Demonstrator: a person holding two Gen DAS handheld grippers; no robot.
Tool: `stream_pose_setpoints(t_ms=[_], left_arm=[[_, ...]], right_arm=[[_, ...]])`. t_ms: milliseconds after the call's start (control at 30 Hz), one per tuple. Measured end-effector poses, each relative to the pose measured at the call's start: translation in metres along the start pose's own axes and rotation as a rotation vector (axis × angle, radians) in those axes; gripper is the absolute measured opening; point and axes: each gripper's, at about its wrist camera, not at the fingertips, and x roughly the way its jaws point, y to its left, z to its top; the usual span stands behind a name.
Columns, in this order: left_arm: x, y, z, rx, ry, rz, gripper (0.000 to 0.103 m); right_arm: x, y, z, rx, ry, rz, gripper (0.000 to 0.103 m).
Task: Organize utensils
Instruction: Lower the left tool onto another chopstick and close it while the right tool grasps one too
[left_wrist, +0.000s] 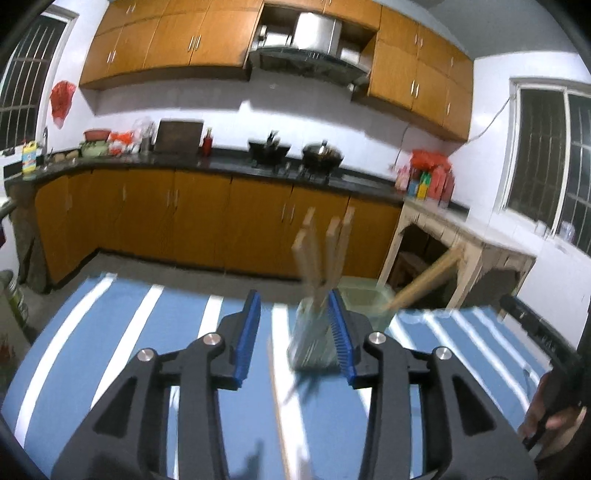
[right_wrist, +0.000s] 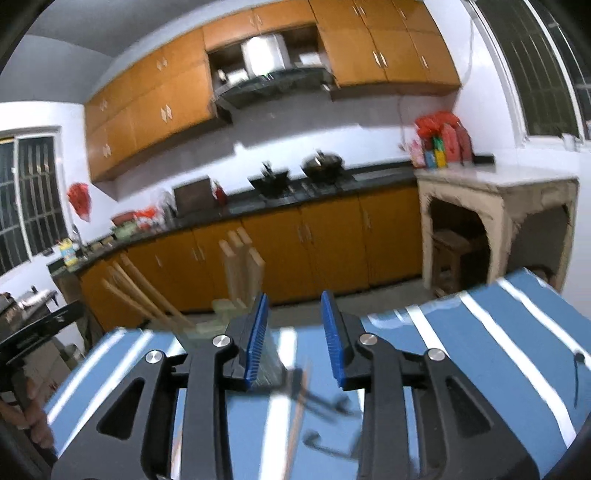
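Just ahead of the left gripper (left_wrist: 295, 325), whose blue-padded jaws stand spread with nothing between them, a pale green see-through holder (left_wrist: 314, 339) stands on the blue, white-striped surface (left_wrist: 110, 332), close against the inner face of the right-hand jaw. Wooden utensils (left_wrist: 321, 251) stand upright in it, handles rising above the jaw tips, and one more wooden handle (left_wrist: 424, 284) leans out of a second green compartment beyond and to the right. A single chopstick (left_wrist: 280, 406) lies flat on the surface below the jaws, running back toward the camera. The right gripper (right_wrist: 295, 325) is likewise spread and empty, with the holder (right_wrist: 236, 317) just off its left jaw and a loose stick (right_wrist: 295, 417) lying beneath the gap. That chopstick looks light, stiff and smooth, so I'd judge it apt to roll or swing if pinched near an end; a hold around its middle seems safest. The holder looks thin and light, easily tipped by a nudge. Motion blur hides finer detail.
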Motion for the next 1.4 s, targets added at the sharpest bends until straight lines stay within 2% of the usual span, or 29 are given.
stream_pose_setpoints(t_ms=[133,267,367,533,733,900,1133,1400], left_arm=[[0.018,0.021,-0.045,0.001,0.129,0.061,0.041],[0.039,0.042,-0.077,-0.032,0.251,0.101,0.042],[0.048,0.048,-0.090,-0.034,0.291,0.107,0.045],[0.053,0.044,-0.102,-0.009,0.319,0.092,0.048],[0.061,0.032,-0.106,0.016,0.346,0.081,0.050],[0.067,0.027,-0.111,0.038,0.362,0.090,0.053],[0.074,0.018,-0.117,0.057,0.391,0.077,0.053],[0.080,0.011,-0.122,0.071,0.412,0.076,0.053]], right_arm=[[0.022,-0.022,-0.039,0.065,0.145,-0.052,0.032],[0.049,-0.024,-0.076,0.100,0.299,-0.050,0.032],[0.066,-0.012,-0.096,0.098,0.397,-0.016,0.032],[0.086,0.017,-0.116,0.004,0.481,0.009,0.032],[0.094,0.026,-0.137,-0.053,0.534,-0.025,0.032],[0.092,0.030,-0.137,-0.104,0.516,-0.048,0.031],[0.091,0.025,-0.136,-0.115,0.503,-0.088,0.010],[0.093,0.023,-0.135,-0.120,0.499,-0.103,0.008]])
